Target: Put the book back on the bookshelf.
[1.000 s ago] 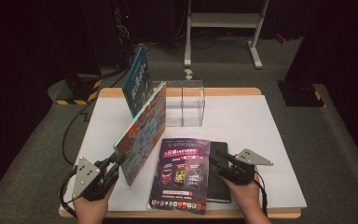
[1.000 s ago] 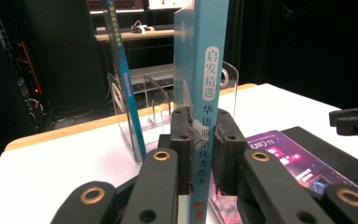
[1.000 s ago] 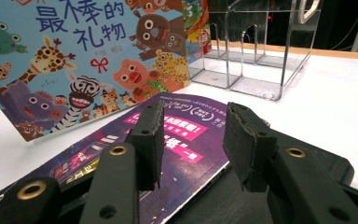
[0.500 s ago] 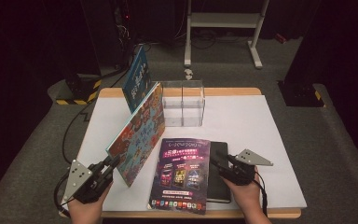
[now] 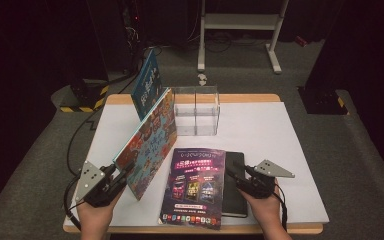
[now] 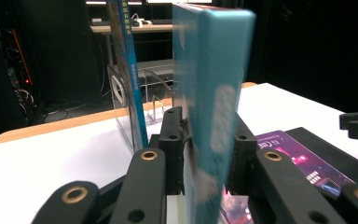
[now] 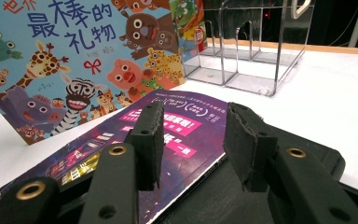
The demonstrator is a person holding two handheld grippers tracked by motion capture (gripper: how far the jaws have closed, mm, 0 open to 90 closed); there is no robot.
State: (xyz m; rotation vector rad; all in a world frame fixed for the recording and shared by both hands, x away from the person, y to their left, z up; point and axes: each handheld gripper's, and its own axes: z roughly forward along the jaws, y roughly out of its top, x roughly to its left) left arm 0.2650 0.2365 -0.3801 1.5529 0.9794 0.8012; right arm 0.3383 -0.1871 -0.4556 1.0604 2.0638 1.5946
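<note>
The picture book (image 5: pixel 147 142) stands on edge at the left of the desk (image 5: pixel 280 145), tilted, its lower corner between the jaws of the left tongs (image 5: pixel 122 175). In the left gripper view the teal spine (image 6: pixel 214 107) sits between the pads; the jaws have just been opening and a gap shows on either side, so the book appears released or nearly so, likely left to lean.

A second book (image 5: pixel 147 85) stands upright behind it beside a clear acrylic rack (image 5: pixel 196 111), the probable destination.

The right tongs (image 5: pixel 240 175) rest spread over the purple magazine (image 5: pixel 195 187) and the black notebook (image 5: pixel 235 185), pinching neither.

The desk has a white top with a wooden edge. The room is dark, with grey carpet, cables and a metal stand (image 5: pixel 240 30) behind.
</note>
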